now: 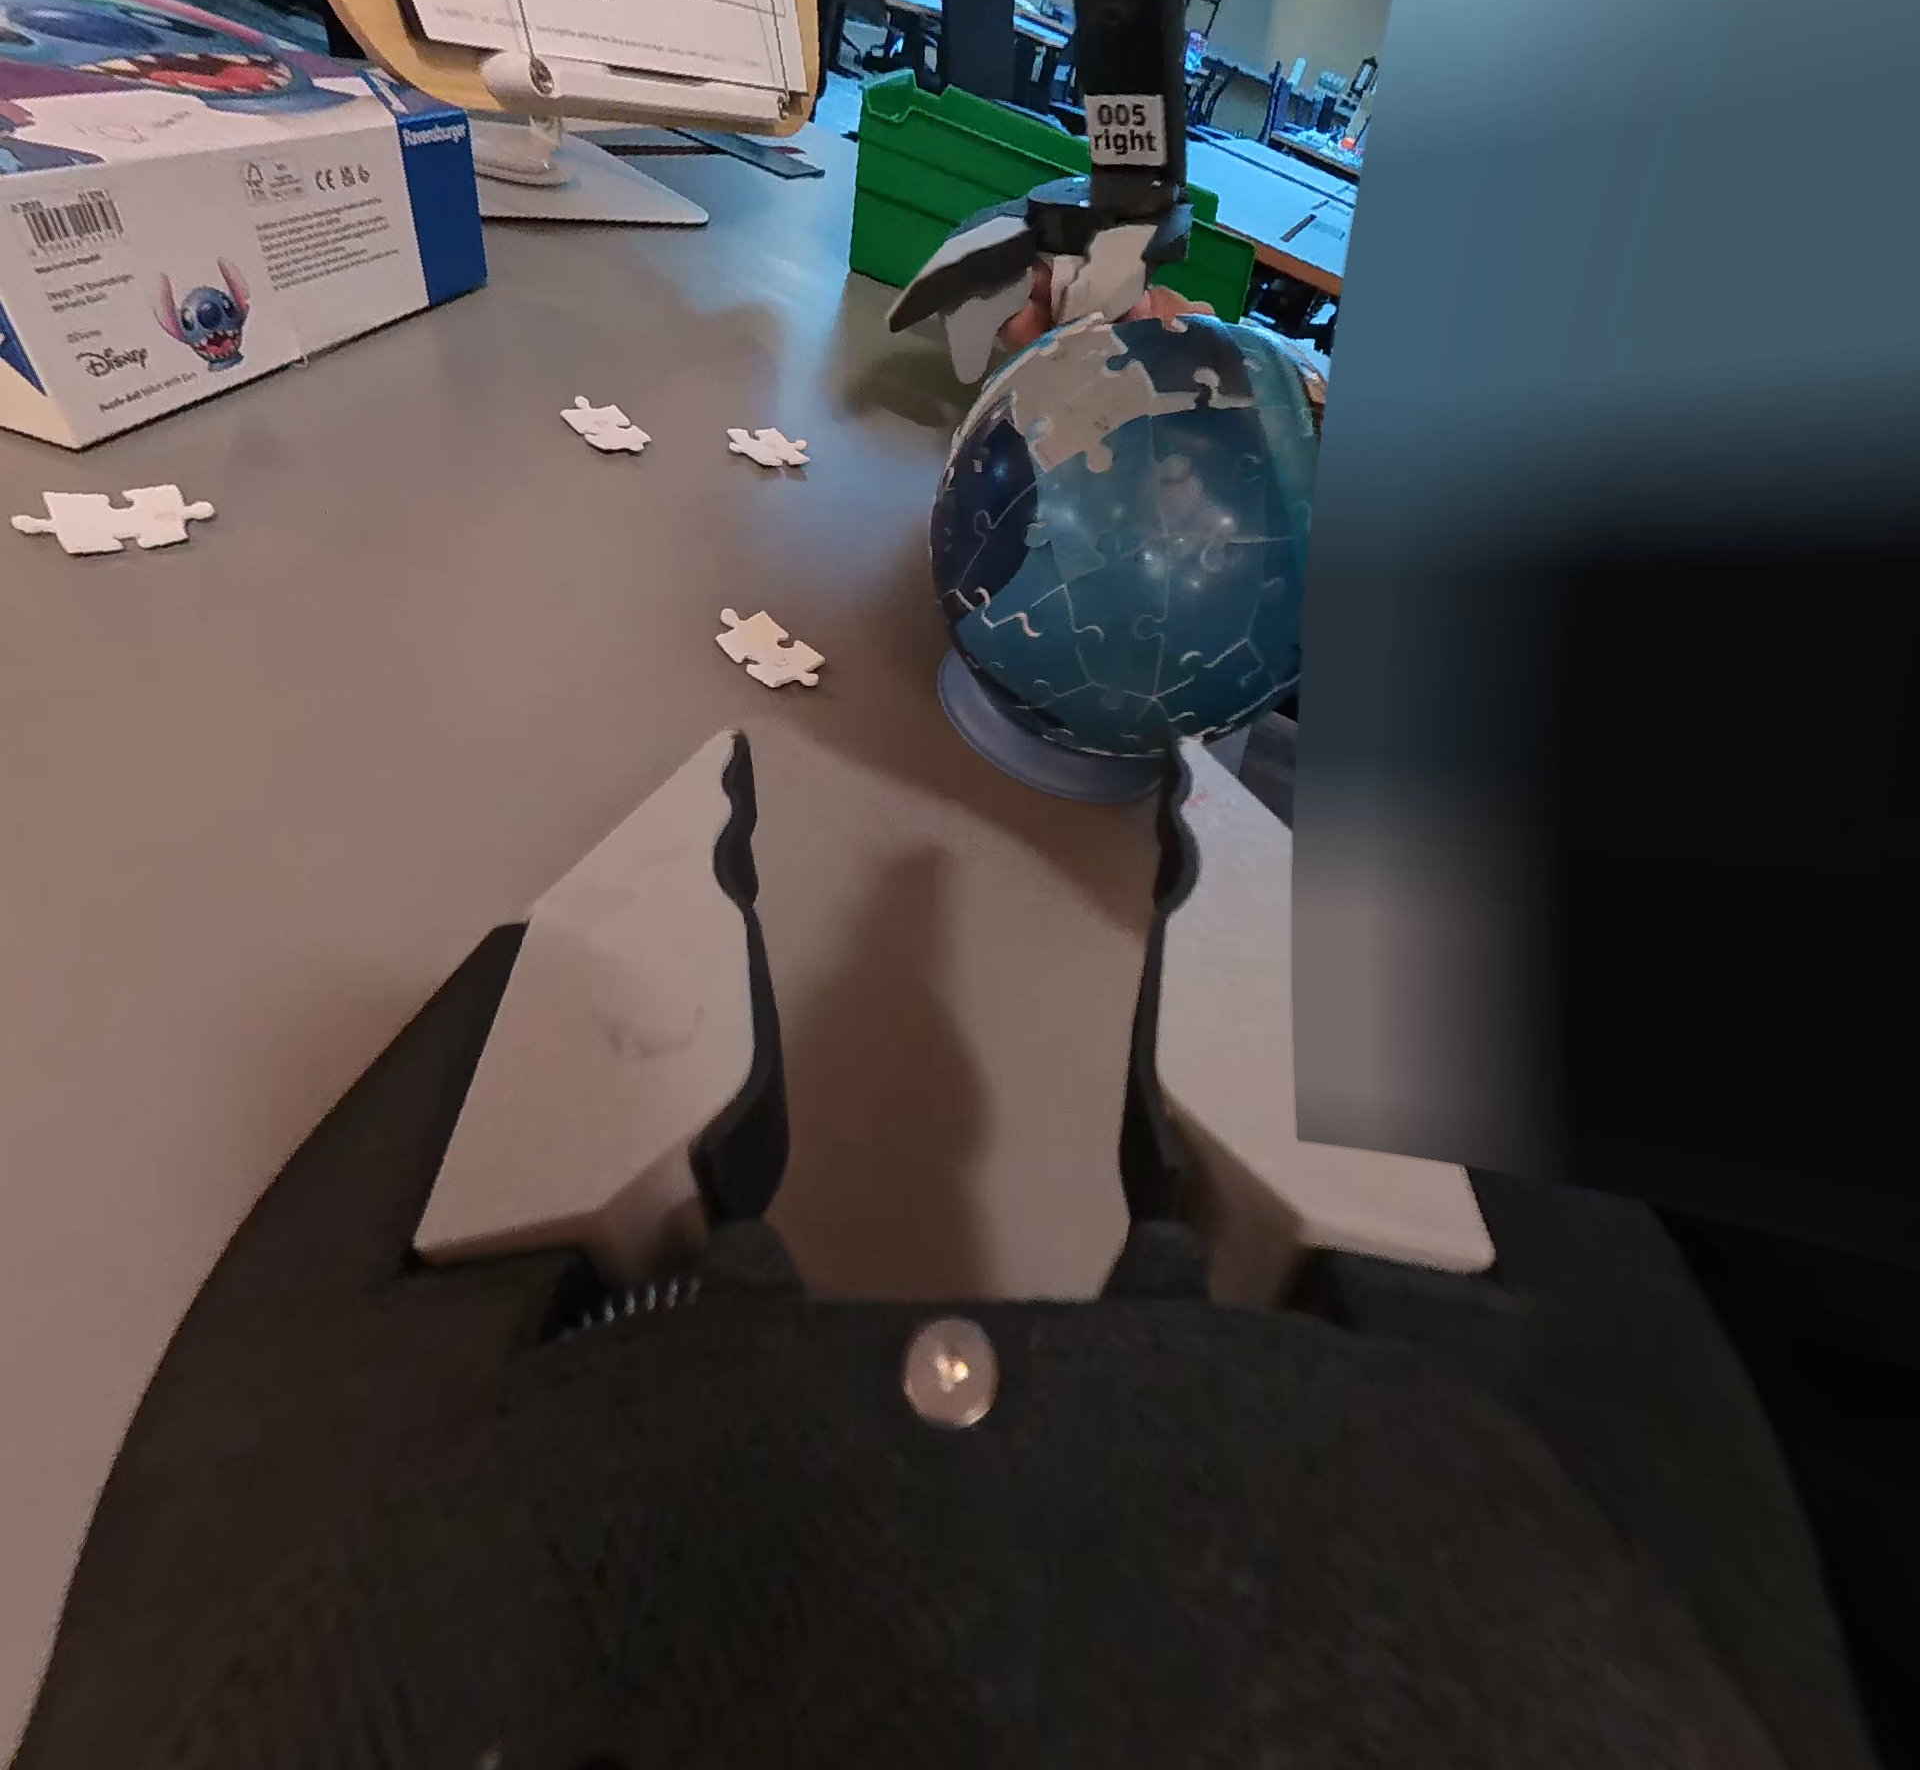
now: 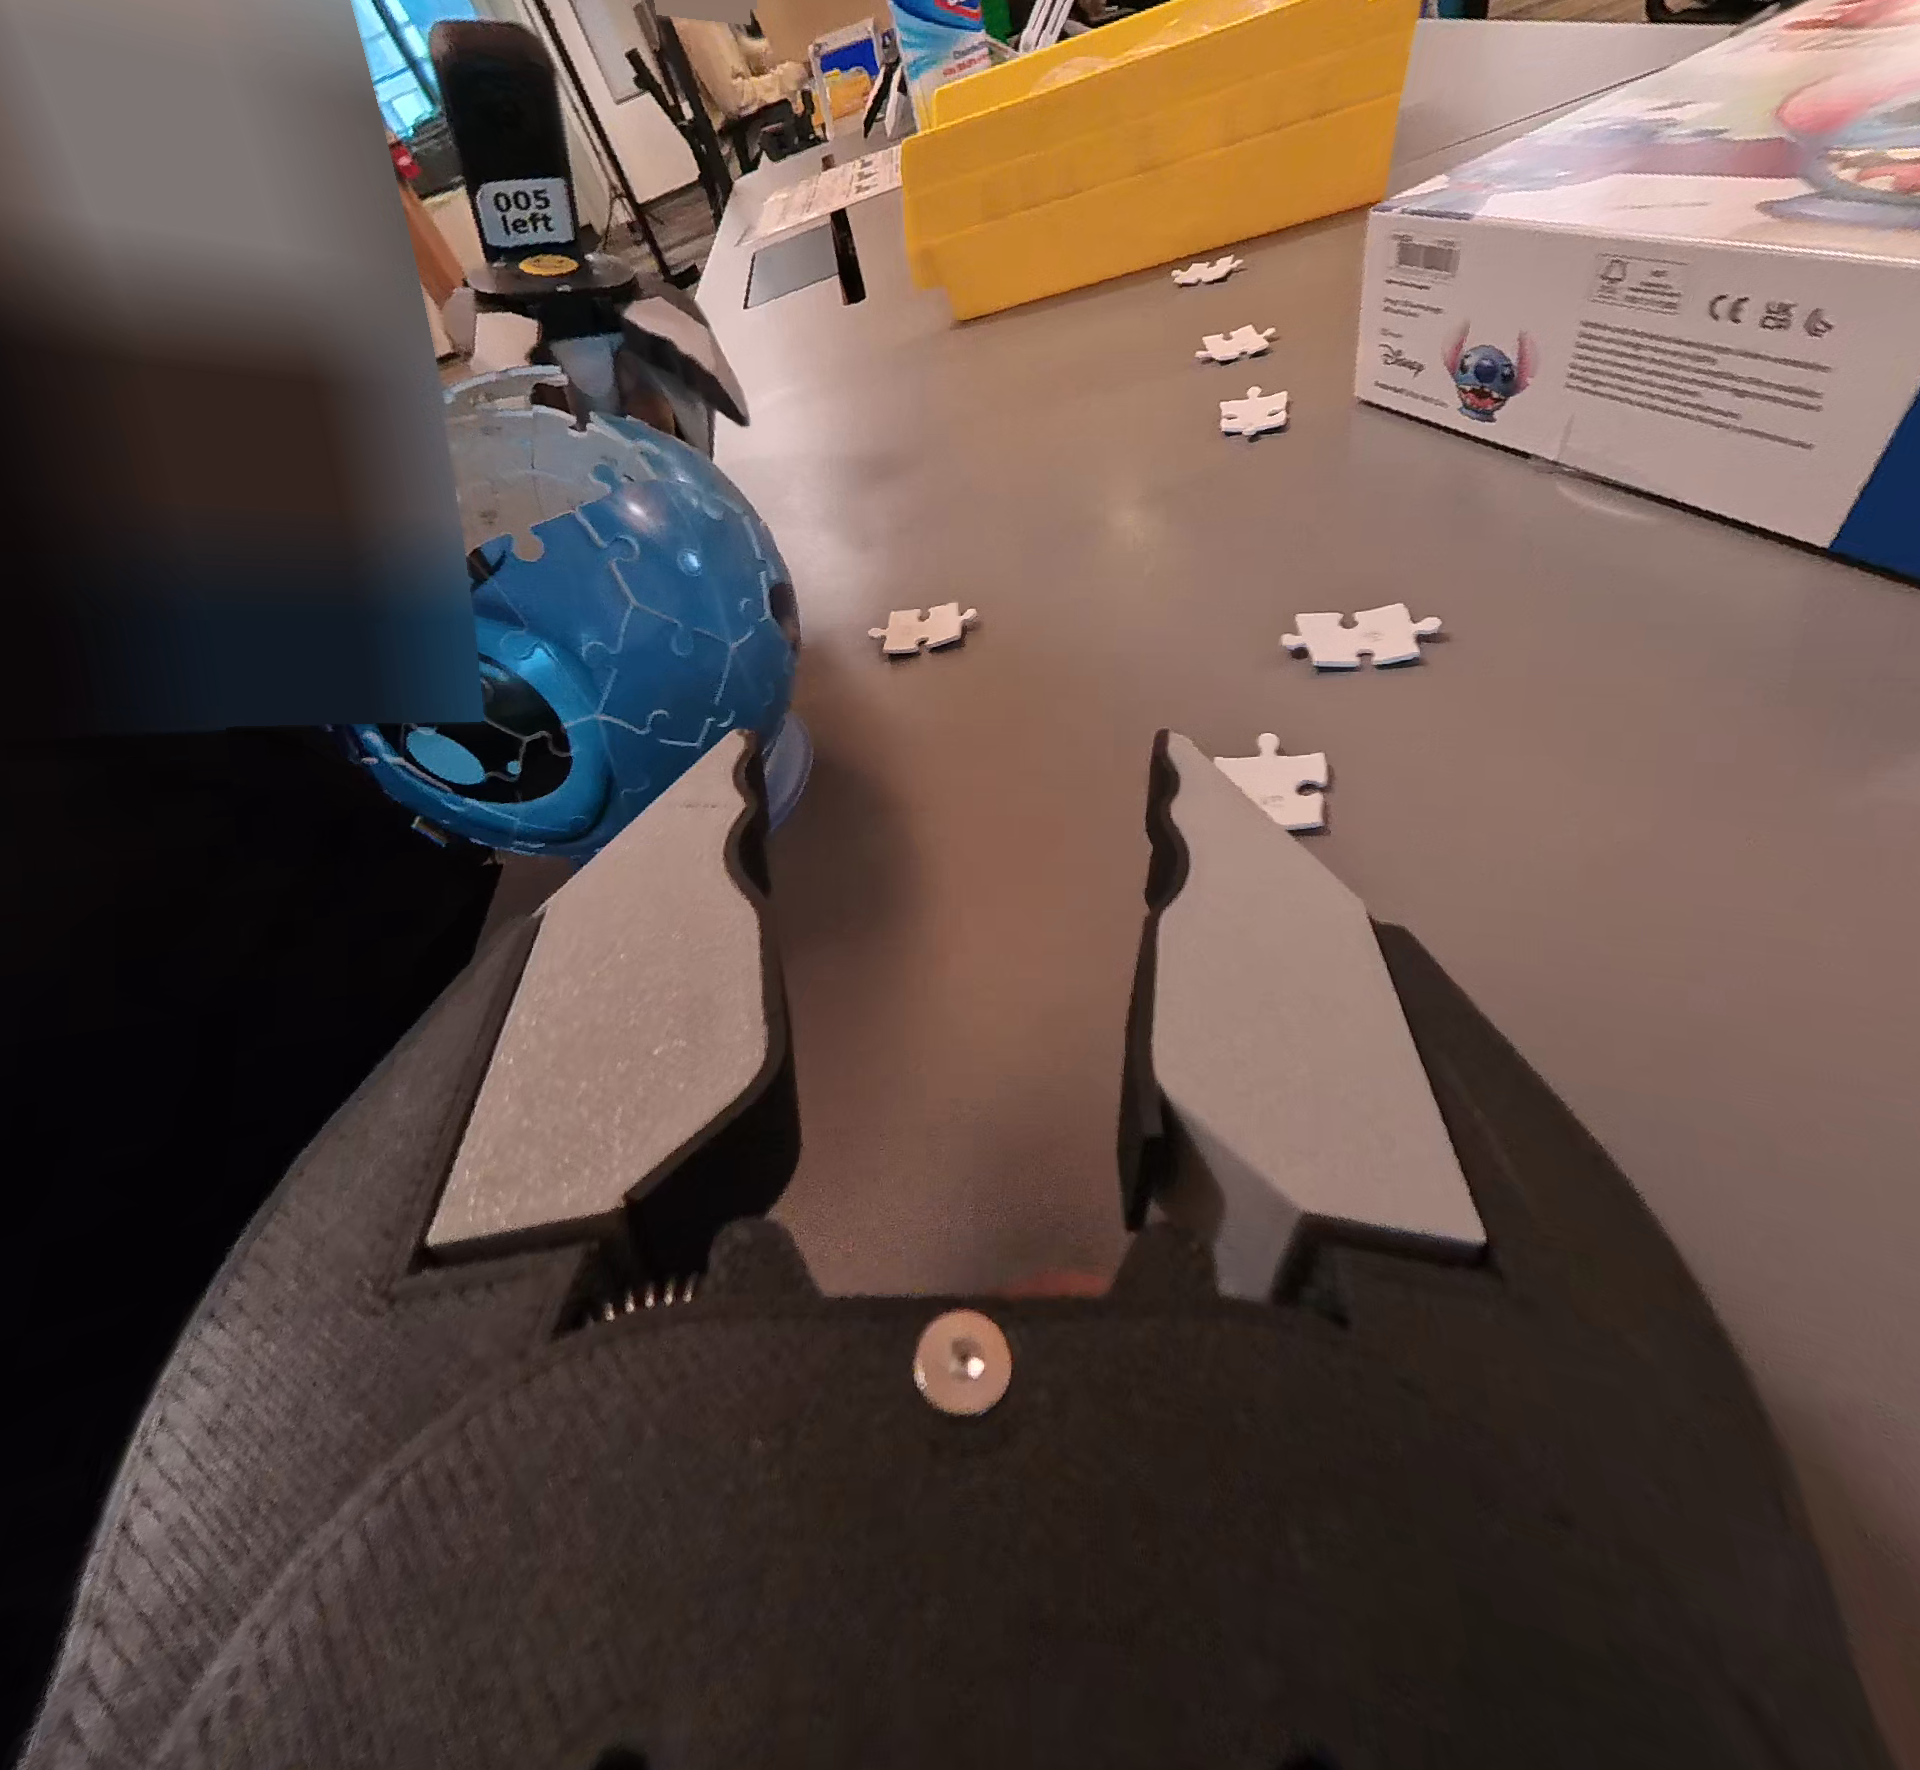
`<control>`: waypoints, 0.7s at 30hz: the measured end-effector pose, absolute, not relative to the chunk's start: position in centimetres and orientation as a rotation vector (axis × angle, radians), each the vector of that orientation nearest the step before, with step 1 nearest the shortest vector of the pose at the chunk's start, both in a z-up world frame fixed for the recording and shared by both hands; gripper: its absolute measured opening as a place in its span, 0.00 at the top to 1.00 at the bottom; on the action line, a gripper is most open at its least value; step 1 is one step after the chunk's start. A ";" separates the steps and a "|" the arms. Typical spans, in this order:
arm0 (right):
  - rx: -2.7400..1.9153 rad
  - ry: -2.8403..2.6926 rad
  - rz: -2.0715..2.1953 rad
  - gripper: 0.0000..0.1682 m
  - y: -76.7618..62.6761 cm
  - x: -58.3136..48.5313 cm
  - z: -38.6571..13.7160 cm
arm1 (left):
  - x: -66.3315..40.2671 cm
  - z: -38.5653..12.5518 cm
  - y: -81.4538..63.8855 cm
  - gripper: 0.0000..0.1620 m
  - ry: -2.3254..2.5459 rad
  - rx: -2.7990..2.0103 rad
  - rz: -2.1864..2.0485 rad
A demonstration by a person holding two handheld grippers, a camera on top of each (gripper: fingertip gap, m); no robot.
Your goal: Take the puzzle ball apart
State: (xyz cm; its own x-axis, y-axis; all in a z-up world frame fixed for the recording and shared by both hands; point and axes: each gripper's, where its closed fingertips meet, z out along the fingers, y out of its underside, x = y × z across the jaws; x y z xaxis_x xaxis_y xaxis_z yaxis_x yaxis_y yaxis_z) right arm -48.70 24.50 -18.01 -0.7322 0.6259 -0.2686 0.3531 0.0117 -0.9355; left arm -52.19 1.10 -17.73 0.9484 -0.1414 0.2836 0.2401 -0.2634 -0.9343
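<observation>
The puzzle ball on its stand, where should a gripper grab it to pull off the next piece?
Probably at the jagged rim of the opening near the top of the puzzle ball, coming from above. Pieces there show free, knobbed edges, while lower ones are locked in all around. The blue stand holds it upright.

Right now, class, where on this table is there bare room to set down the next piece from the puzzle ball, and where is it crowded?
Bare grey table lies between the puzzle ball and the puzzle box, and directly ahead of the open right gripper. It is crowded along the line of loose white pieces running toward the yellow bin, and around the ball's stand.
</observation>
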 end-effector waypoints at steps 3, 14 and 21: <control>-0.982 -2.074 1.787 0.59 24.2 -48.3 -17.9 | -52.3 -18.0 1.2 0.53 -0.079 -1.818 -0.344; -0.893 -2.089 1.748 0.60 23.7 -48.0 -17.9 | -54.3 -18.4 1.5 0.57 -0.209 -1.830 -0.251; -0.873 -2.094 1.721 0.58 23.7 -48.5 -18.0 | -55.3 -17.8 1.8 0.58 -0.235 -1.788 -0.218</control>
State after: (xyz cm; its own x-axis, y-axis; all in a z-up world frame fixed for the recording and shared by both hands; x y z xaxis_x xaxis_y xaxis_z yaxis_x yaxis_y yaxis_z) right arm -48.47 23.72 -17.98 -0.7732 0.6162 -0.1496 0.2663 0.1014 -0.9585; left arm -55.28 1.77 -17.80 0.9613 0.0416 0.2723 0.2746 -0.2226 -0.9355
